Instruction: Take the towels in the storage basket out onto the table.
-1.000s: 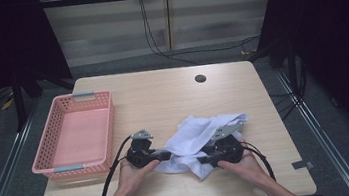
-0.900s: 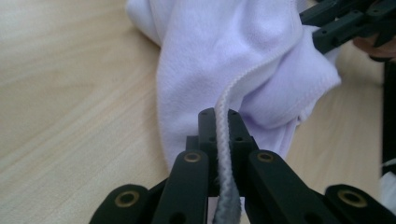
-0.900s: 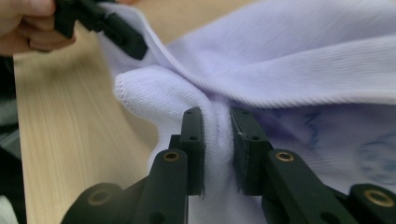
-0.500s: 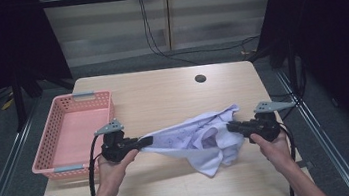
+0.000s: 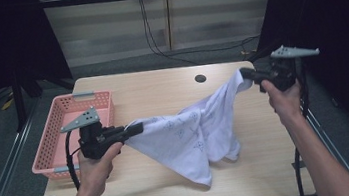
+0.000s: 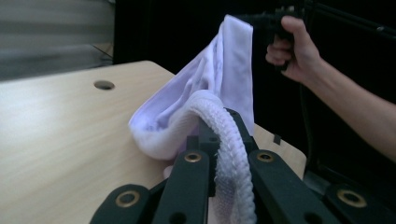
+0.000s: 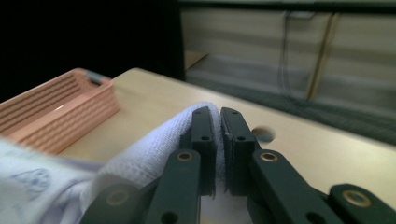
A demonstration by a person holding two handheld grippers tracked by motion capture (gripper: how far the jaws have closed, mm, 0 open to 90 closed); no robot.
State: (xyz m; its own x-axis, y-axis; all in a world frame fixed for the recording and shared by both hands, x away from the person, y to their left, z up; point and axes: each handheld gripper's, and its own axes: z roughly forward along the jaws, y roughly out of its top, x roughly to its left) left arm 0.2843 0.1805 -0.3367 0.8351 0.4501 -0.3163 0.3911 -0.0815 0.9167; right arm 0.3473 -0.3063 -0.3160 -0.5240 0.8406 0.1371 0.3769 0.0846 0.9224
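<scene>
Wooden table (image 5: 161,87), dark room: cloth (image 5: 191,131) hanging mid-frame.
Left gripper (image 5: 138,128) and right gripper (image 5: 245,73) are clamping its edges; either thin hem could slip.

White printed garment (image 5: 192,136), stretched between grippers, lower edge sagging

My high view looks forward and down from above the person's side, taking in the whole surface (image 5: 161,87); the left gripper view rides my left tool (image 6: 219,135), close behind its jaws, facing across the surface toward the right tool (image 6: 273,21) held up far beyond; the right gripper view sits just behind the right tool's jaws, facing the pink basket (image 7: 60,112) ahead to their left; all three share the white cloth (image 5: 191,131) and the surface's round hole (image 5: 200,78).
</scene>
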